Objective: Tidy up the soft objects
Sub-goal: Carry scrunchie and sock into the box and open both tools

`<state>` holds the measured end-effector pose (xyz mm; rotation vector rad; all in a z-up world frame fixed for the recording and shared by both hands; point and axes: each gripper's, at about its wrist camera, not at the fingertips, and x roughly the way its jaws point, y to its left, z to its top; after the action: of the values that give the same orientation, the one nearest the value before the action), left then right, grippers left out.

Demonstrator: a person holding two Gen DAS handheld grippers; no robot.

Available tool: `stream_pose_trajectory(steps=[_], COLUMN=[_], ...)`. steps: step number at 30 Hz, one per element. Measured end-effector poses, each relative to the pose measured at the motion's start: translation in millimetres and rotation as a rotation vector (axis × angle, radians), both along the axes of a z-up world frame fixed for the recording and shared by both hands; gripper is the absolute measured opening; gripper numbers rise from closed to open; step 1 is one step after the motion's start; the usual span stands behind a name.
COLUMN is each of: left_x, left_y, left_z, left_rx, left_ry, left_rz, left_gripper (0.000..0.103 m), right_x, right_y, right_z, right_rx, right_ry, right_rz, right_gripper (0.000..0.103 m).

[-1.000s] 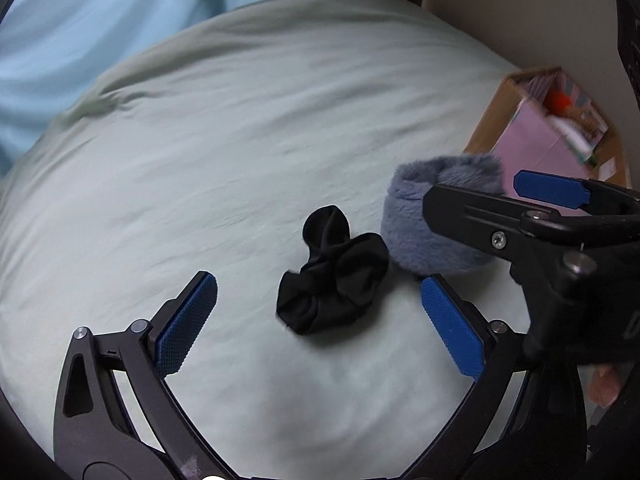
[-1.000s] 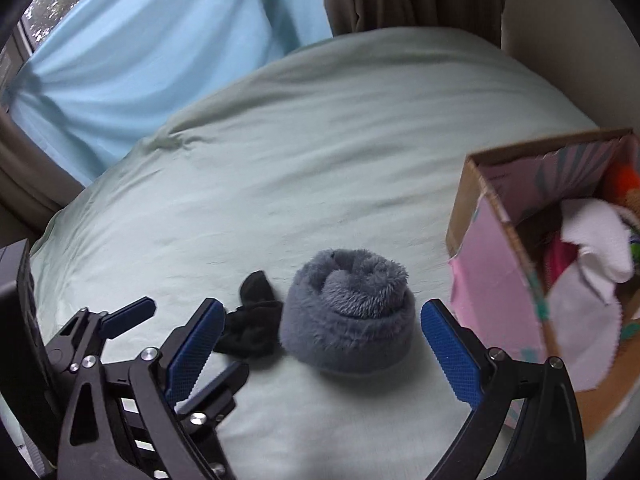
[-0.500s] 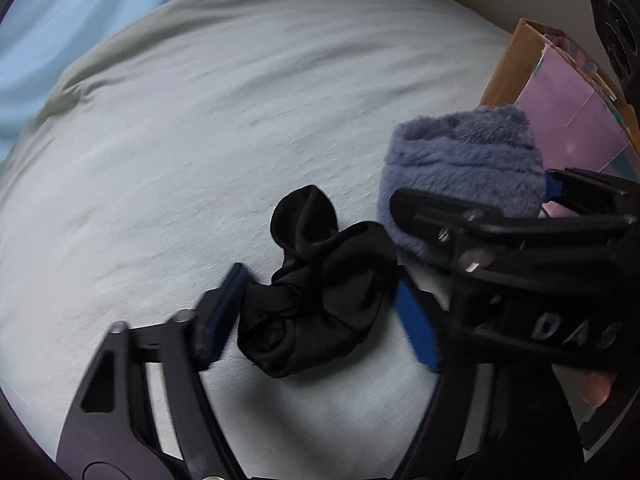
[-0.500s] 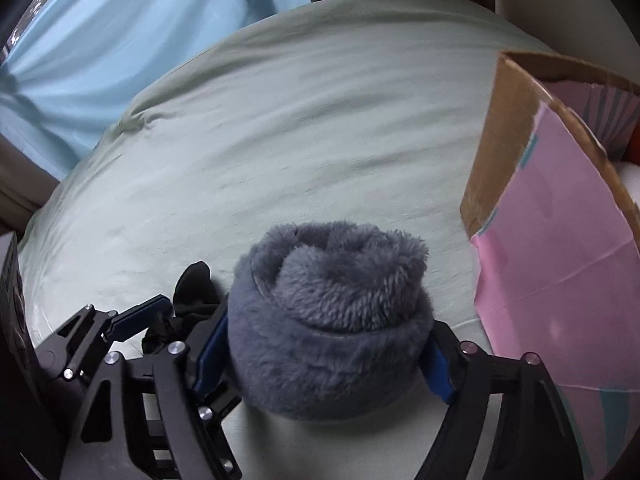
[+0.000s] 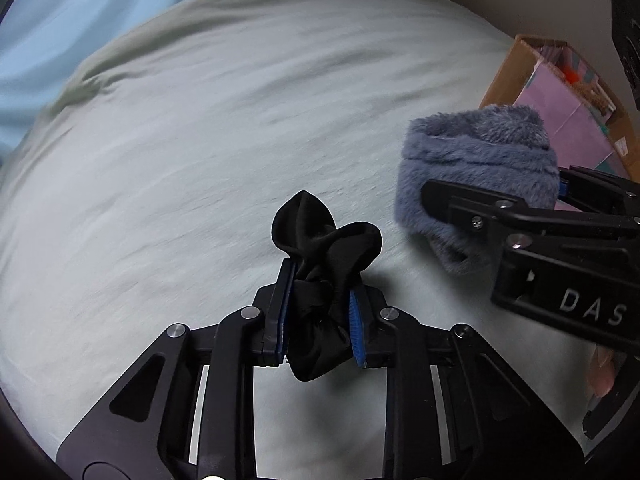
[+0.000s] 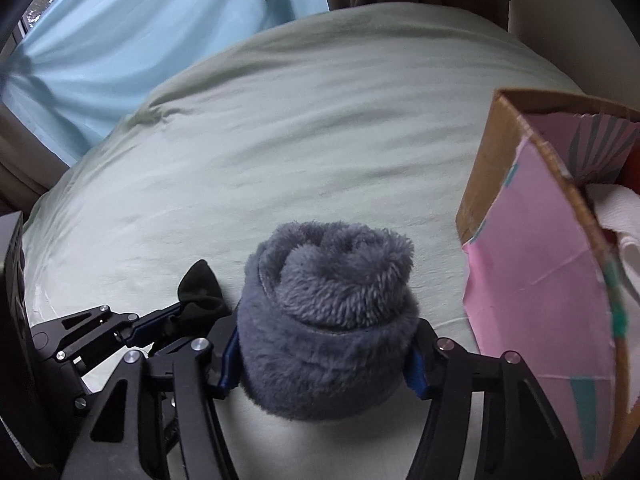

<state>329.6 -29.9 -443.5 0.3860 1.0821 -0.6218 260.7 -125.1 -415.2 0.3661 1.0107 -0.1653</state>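
A pale green bed (image 6: 320,128) fills the scene beneath blue curtains (image 6: 152,28), with a pink-lined cardboard box (image 6: 536,264) of soft items at the right. The right tongs (image 6: 324,354) are clenched on a rolled grey fleece (image 6: 328,320); just left, the left tongs (image 5: 318,316) pinch a crumpled black sock (image 5: 324,264). The sock's loose folds could slip free, or the neighbouring tongs collide, on the way to the box.

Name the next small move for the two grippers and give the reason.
Probably lift both and carry them right to the box. The left gripper is shut on the black sock, the right gripper on the grey roll, and the box stands open beside them.
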Motion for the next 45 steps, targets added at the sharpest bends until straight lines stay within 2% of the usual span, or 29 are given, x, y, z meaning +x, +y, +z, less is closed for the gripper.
stream_pose_trajectory(steps=[6,17,21,27,32,36,41,45], left_x=[-14.0,-62.3,-80.1,-99.4,-116.9,-130.7,-140.4,-137.5], left_y=[15.8,32.3,24.8,-7.0,-44.5,-85.1,-128.7,-170.8], left_z=[42.7,181.8,237.2,285.7,310.6,320.5,312.7,295.2], left_rx=[-0.038,-0.108,-0.15,-0.206,-0.22,-0.213,-0.226,-0.203], left_ry=[-0.021,-0.127,-0.165,-0.183,-0.187,-0.176,-0.138,-0.103], left_rz=[0.052,0.11,0.115,0.101,0.088,0.12,0.178,0.211], left_gripper=[0.021,0.021,0.021,0.021,0.021,0.021,0.021,0.021], right_x=[-17.2,-85.6,-107.5,-144.6,-167.5,-180.9,-180.3,-171.7], right_y=[5.6,-2.4,-8.3,-35.1,-77.9,-125.3,-182.0,-221.6], right_z=[36.7,169.0,212.4,261.8,287.0,298.6,305.0,296.9], right_rx=[-0.013,-0.016,-0.01,-0.039,-0.08,-0.083,-0.097,-0.104], right_ry=[-0.05,-0.161,-0.186,-0.217,-0.233,-0.232,-0.207,-0.192], right_rz=[0.01,-0.003,-0.007,-0.022,-0.052,-0.061,-0.002,0.04], right_gripper=[0.057,0.057,0.057,0.057,0.057,0.057,0.058,0.057])
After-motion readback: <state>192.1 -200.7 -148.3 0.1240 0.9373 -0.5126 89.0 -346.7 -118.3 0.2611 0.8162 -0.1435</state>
